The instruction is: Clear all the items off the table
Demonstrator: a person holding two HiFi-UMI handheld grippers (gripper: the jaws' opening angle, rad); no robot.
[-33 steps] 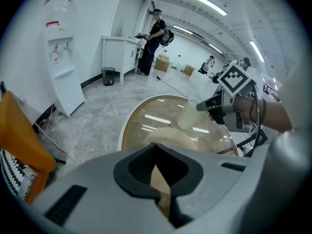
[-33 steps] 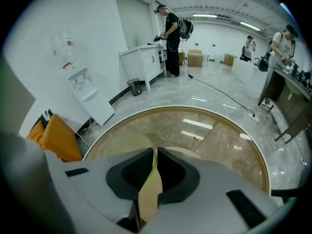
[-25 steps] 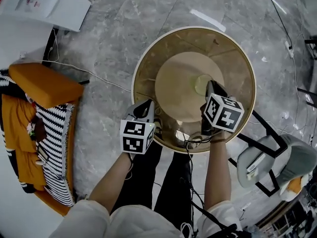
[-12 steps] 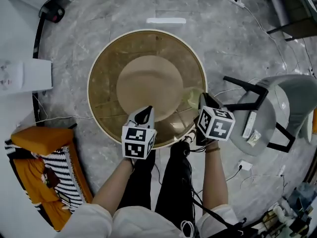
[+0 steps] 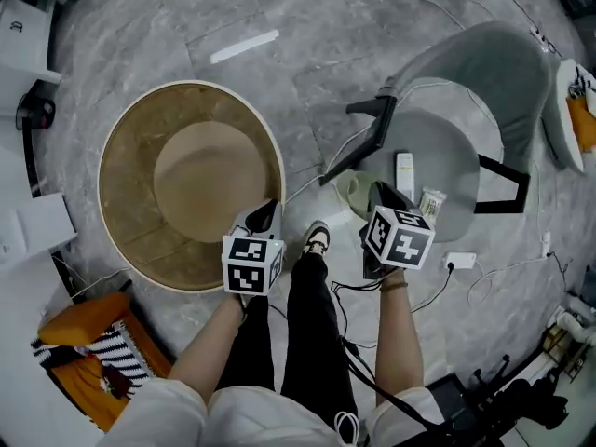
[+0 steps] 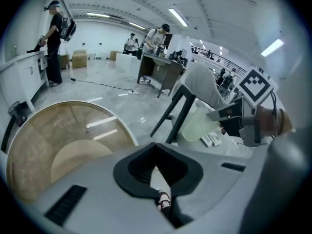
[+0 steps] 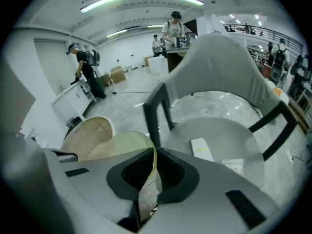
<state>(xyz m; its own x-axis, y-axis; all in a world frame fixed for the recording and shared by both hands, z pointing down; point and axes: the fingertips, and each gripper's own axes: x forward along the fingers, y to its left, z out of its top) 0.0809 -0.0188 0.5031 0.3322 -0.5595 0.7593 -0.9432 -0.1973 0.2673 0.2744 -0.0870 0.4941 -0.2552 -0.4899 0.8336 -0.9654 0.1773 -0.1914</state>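
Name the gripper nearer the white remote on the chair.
Right. The right gripper, holding a cup, hangs at the chair seat, beside the remote; the left gripper is over the round table.

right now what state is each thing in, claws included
left claw, shut, empty
cup, lifted, held by its rim
right claw, shut on cup
table, bare
chair, upright, seat partly taken
remote, flat on chair seat
packet, flat on seat beside remote

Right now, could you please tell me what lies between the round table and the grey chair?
In the head view, marble floor with a thin white cable and the person's shoe lies between table and chair.
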